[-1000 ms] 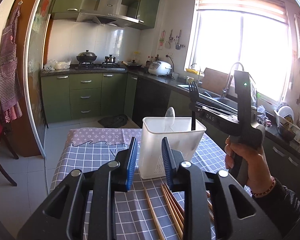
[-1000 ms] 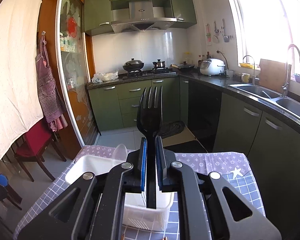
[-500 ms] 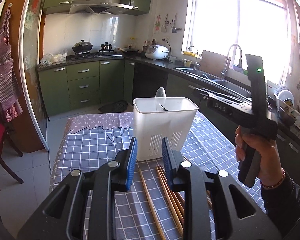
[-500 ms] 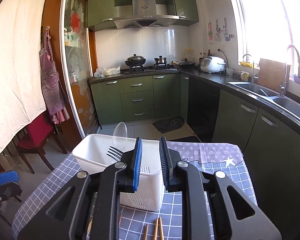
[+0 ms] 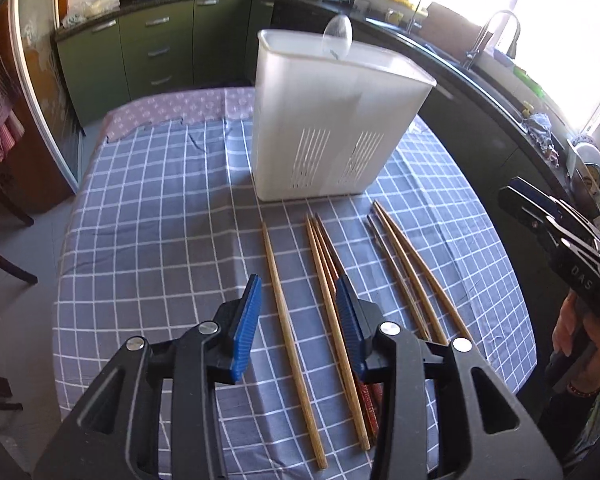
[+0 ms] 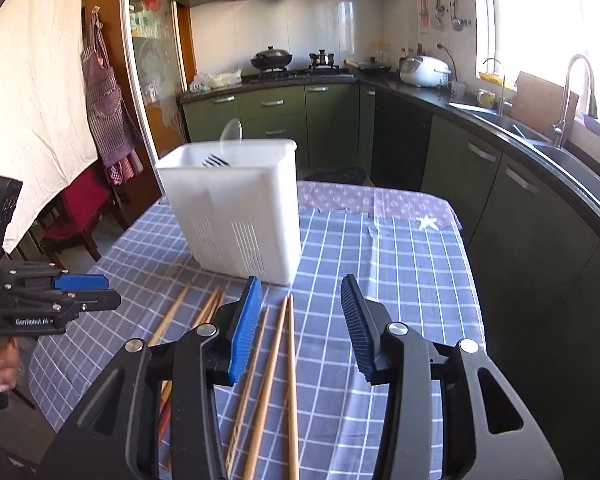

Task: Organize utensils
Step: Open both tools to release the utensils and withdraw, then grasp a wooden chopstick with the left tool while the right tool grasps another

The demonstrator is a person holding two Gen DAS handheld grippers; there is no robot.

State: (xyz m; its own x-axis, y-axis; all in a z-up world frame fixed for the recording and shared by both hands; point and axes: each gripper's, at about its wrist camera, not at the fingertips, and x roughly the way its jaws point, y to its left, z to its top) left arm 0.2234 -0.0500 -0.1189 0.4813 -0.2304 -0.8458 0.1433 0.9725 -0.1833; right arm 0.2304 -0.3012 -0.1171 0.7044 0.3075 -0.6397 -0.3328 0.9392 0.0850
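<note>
A white slotted utensil holder (image 5: 336, 120) (image 6: 236, 216) stands on the checked tablecloth. A clear spoon (image 5: 337, 37) (image 6: 232, 131) and a black fork (image 6: 216, 160) stand inside it. Several wooden chopsticks (image 5: 292, 320) (image 6: 276, 364) lie on the cloth in front of the holder. My left gripper (image 5: 298, 316) hovers over the chopsticks, its jaws opening, nothing pressed between them. My right gripper (image 6: 300, 320) hangs above the right-hand chopsticks, jaws opening and empty. Each gripper shows at the edge of the other's view, the left gripper (image 6: 84, 292) and the right gripper (image 5: 556, 232).
The table (image 5: 148, 216) is covered by a blue checked cloth over a purple one. Green kitchen cabinets (image 6: 284, 120), a stove with pots and a sink counter (image 6: 540, 148) run behind and to the right. A red chair (image 6: 76, 208) stands left of the table.
The right gripper let the black fork drop into the holder, pulled back and opened. The left gripper tilted down over the chopsticks and its jaws widened.
</note>
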